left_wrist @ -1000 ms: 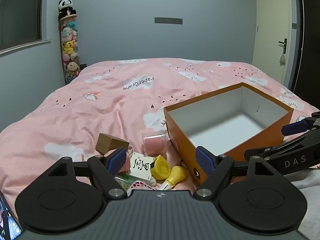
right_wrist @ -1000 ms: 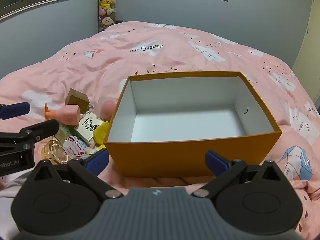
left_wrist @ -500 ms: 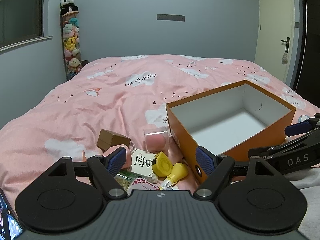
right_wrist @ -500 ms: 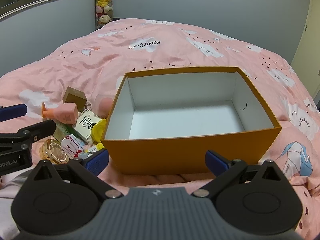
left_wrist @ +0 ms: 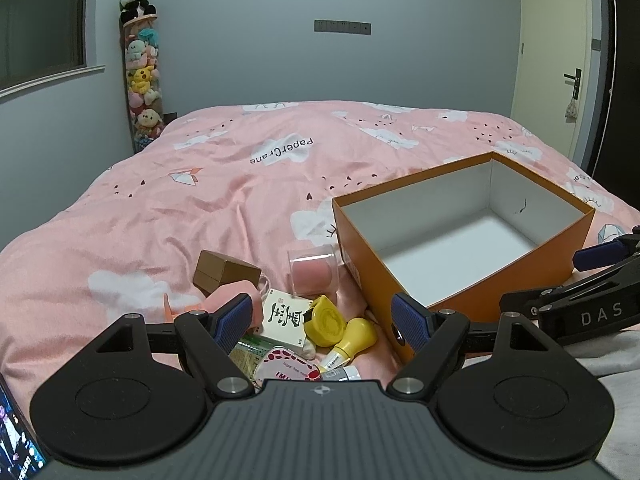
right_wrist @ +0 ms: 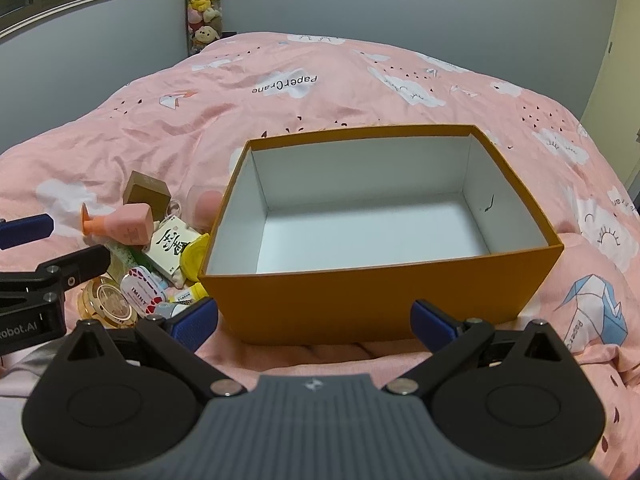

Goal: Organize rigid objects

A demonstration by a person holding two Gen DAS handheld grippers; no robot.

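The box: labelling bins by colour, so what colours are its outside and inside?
Orange outside, white inside; the box shows best in the right wrist view.

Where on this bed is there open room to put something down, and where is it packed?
The orange box has nothing inside, so its white floor is free. The pink bedspread beyond the box toward the wall is bare too. It is crowded left of the box: the brown cube, pink bottle, white card box and tins sit jammed together.

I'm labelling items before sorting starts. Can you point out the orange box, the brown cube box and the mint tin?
orange box [right_wrist: 380,304]: right wrist view, on its near outer wall.
brown cube box [left_wrist: 224,274]: left wrist view, on its front face.
mint tin [right_wrist: 142,290]: right wrist view, on its printed lid.
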